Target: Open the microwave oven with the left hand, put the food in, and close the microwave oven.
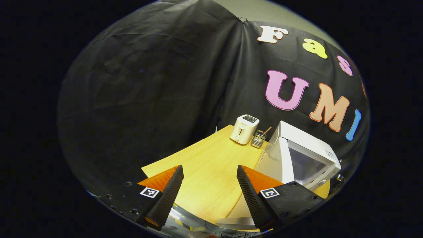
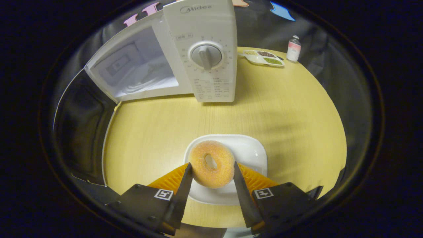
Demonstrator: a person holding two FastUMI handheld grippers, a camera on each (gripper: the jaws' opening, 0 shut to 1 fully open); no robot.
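Both fingers of the right gripper (image 2: 211, 178) pinch the donut (image 2: 211, 168) over the white plate (image 2: 251, 152), in front of the microwave (image 2: 185, 53), whose door (image 2: 132, 69) stands open. Left gripper (image 1: 210, 185) is spread, holding nothing.

In the right gripper view, the doughnut (image 2: 211, 163) lies on a plate (image 2: 254, 150) before the open microwave (image 2: 201, 49).

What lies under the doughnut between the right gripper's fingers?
A white plate on the table lies under the doughnut, which the right gripper grips on both sides. The plate's middle is covered by the doughnut, so contact between them cannot be judged.
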